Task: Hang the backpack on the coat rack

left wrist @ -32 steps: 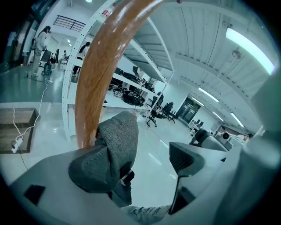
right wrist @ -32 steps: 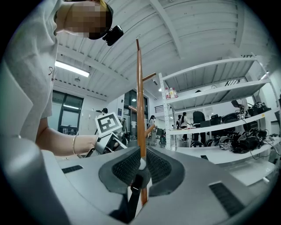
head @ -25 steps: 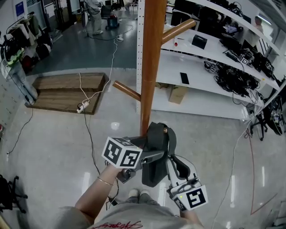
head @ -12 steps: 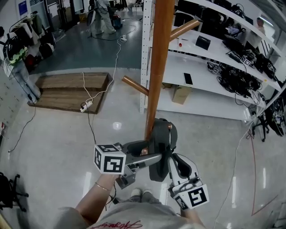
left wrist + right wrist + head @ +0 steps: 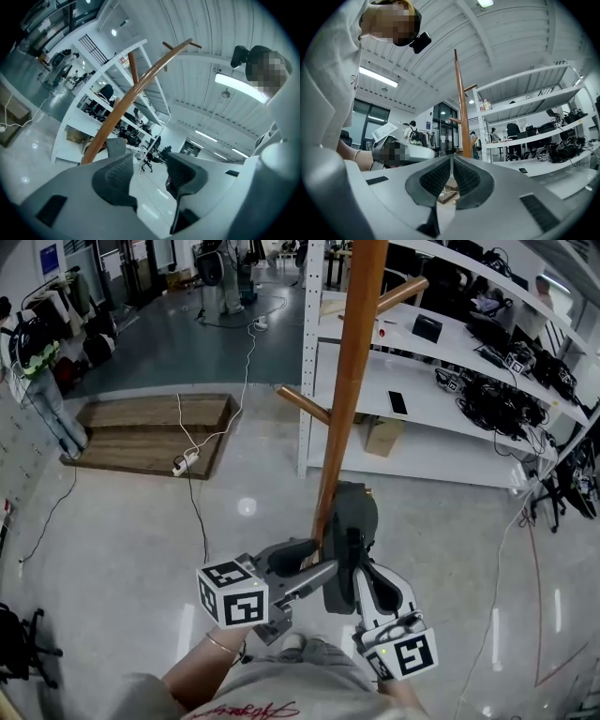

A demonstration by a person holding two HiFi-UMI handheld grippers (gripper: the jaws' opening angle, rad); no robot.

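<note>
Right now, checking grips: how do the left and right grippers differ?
The left gripper has jaws apart, closing; the right gripper has them together. In the head view the left gripper lies left of the backpack, the right gripper at its lower edge. Both hold nothing.

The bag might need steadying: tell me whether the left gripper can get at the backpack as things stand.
Probably yes. The left gripper, its jaws closing on nothing, is right next to the backpack by the coat rack pole, and nothing visible lies between them.
</note>
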